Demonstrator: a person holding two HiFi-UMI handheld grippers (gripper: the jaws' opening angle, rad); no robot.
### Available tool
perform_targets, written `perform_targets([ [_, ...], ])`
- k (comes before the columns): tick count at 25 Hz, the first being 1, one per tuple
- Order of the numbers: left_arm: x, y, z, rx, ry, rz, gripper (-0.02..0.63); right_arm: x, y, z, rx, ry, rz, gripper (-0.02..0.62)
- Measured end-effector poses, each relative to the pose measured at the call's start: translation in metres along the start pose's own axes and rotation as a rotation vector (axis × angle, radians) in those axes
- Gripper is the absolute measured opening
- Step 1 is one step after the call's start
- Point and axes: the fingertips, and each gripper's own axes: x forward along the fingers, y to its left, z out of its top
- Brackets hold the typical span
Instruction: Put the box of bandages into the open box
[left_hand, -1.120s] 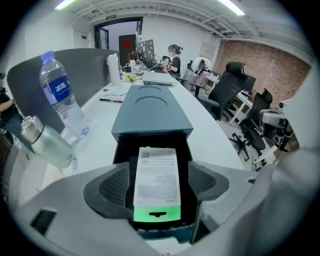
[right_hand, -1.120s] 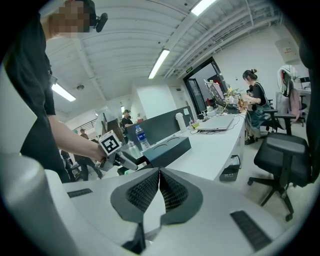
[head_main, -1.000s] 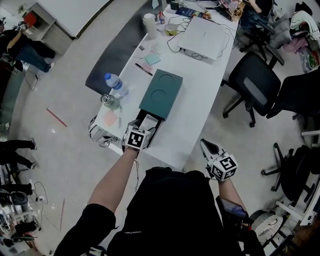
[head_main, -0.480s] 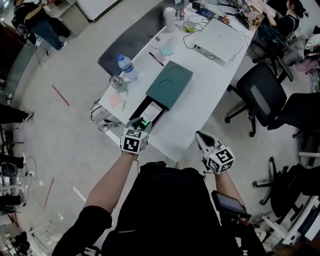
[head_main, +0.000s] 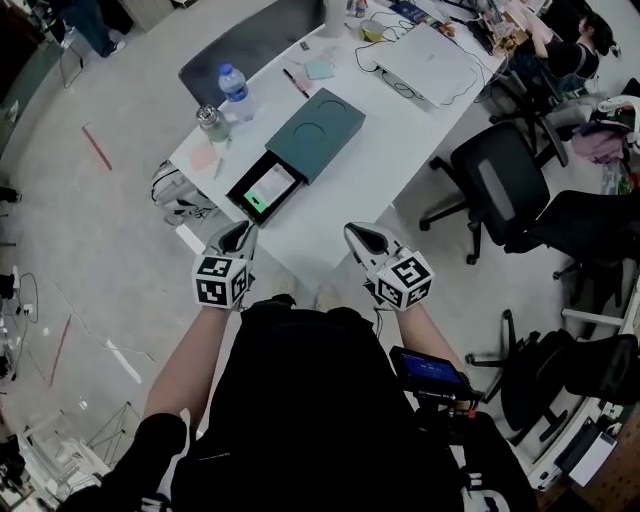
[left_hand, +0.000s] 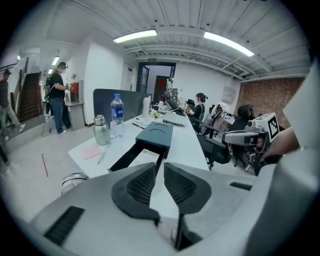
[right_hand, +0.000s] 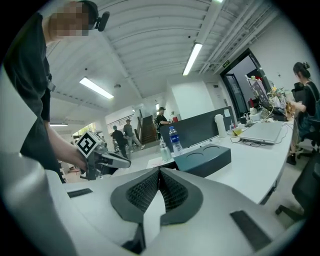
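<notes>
Items, head view, left to right:

- Water bottle (head_main: 233, 85), clear with a blue cap, upright near the table's far-left corner
- Metal flask (head_main: 212, 122), upright, just beside the bottle
- Pink note (head_main: 203, 157), flat on the white table (head_main: 400, 150), near the flask
- Left gripper (head_main: 241, 235), held off the table's near edge. Its jaws are nearly together with a narrow gap left, having just been closing, and nothing is between them. Its own view shows the pads (left_hand: 142, 184) aimed at the open box
- Open box (head_main: 315, 135), a teal sleeve with two round recesses on top. Its black tray is drawn out toward the person
- Box of bandages (head_main: 268, 187), white with a green patch, lying flat inside that black tray and apart from both grippers
- Right gripper (head_main: 360, 237), held off the near edge, right of the tray. Its jaws are pressed together on nothing, as its own view shows
- Laptop (head_main: 432, 65), closed, at the far end with a cable beside it
- Office chair (head_main: 500, 185), black, right of the table
</notes>
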Motion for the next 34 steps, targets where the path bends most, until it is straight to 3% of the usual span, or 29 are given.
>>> perform_targets([
  [7,-0.033,-0.009,-0.011,-0.09,-0.121,0.042,0.014,0.005,0.014,0.008,-0.031,-0.002,0.107,0.026],
  [13,-0.052,-0.028,-0.025,-0.133,-0.185,0.075,0.008,-0.002,0.024,0.006,-0.066,0.006,0.19,0.026],
  [23,-0.074,-0.044,-0.045,-0.176,-0.212,0.107,0.008,-0.007,0.036,-0.003,-0.076,0.035,0.253,0.026],
  [34,-0.072,-0.065,-0.042,-0.176,-0.222,0.108,0.008,-0.022,0.034,-0.005,-0.08,0.034,0.269,0.026],
])
